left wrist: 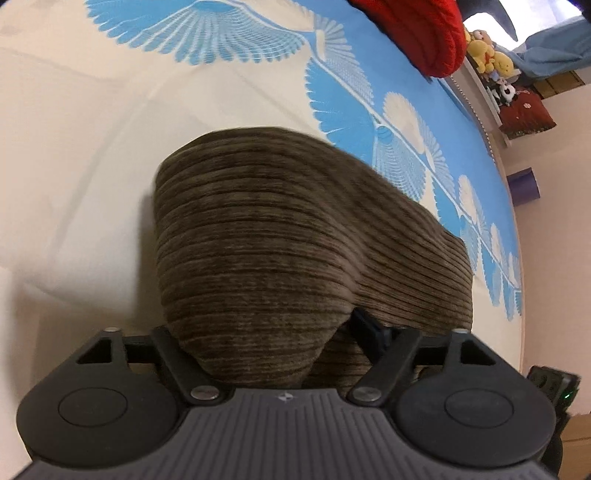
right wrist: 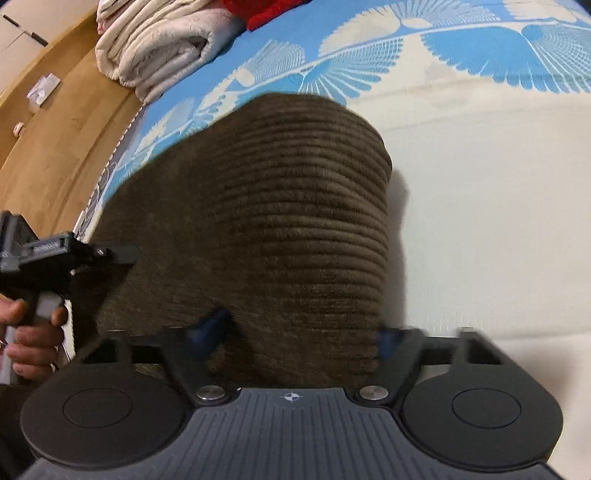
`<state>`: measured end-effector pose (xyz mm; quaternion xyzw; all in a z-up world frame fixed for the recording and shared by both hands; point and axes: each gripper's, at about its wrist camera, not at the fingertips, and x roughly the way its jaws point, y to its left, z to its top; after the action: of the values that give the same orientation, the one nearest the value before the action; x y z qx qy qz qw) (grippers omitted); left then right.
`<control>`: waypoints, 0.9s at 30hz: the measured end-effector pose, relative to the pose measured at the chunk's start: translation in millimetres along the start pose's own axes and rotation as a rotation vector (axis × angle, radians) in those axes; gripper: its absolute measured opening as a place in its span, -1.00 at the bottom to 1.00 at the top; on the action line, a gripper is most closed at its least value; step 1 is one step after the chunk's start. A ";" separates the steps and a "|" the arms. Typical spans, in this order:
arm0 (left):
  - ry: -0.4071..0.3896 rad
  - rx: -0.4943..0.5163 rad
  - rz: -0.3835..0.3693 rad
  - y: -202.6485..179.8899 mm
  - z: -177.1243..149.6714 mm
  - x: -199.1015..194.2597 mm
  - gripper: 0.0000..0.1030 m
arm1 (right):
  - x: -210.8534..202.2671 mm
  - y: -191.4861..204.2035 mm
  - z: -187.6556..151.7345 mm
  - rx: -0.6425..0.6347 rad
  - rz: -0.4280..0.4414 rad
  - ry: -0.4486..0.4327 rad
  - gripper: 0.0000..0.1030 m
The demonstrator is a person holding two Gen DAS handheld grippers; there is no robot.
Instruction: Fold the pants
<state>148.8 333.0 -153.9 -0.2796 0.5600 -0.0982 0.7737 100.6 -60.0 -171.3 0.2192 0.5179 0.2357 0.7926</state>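
Brown corduroy pants (left wrist: 266, 229) lie folded in a thick pad on the cream and blue bedsheet (left wrist: 92, 147). My left gripper (left wrist: 266, 328) hovers at the pad's near edge, open, with a hump of cloth between its jaws. Its right finger (left wrist: 364, 326) shows; the left one is hidden under the fabric. In the right wrist view the pants (right wrist: 280, 206) fill the middle. My right gripper (right wrist: 299, 334) stands open over their near edge, its blurred blue pads (right wrist: 210, 328) apart with cloth between them. A person's hand (right wrist: 33, 332) holds the left gripper, whose finger (right wrist: 118, 254) reaches over the pants' left side.
A rolled cream blanket (right wrist: 159, 48) and a red cloth (left wrist: 417, 33) lie at the far end of the bed. Plush toys (left wrist: 487, 51) sit on a shelf beyond the bed edge. A wooden floor (right wrist: 55, 147) runs along the bed's left side in the right wrist view.
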 end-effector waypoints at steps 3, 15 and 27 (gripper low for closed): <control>-0.022 0.024 -0.006 -21.9 6.8 2.7 0.08 | -22.4 -4.7 18.2 0.006 0.044 -0.030 -0.42; -0.131 0.185 -0.205 -209.5 28.9 74.1 -0.20 | -154.7 -97.7 117.3 -0.074 -0.047 -0.203 -0.46; -0.286 0.527 0.038 -318.8 -5.5 111.5 0.13 | -216.2 -255.3 120.0 0.115 -0.405 -0.360 -0.09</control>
<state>234.5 16.5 -72.6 -0.0694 0.4057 -0.1852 0.8923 172.7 -404.7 -123.1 0.1940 0.4146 -0.0001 0.8891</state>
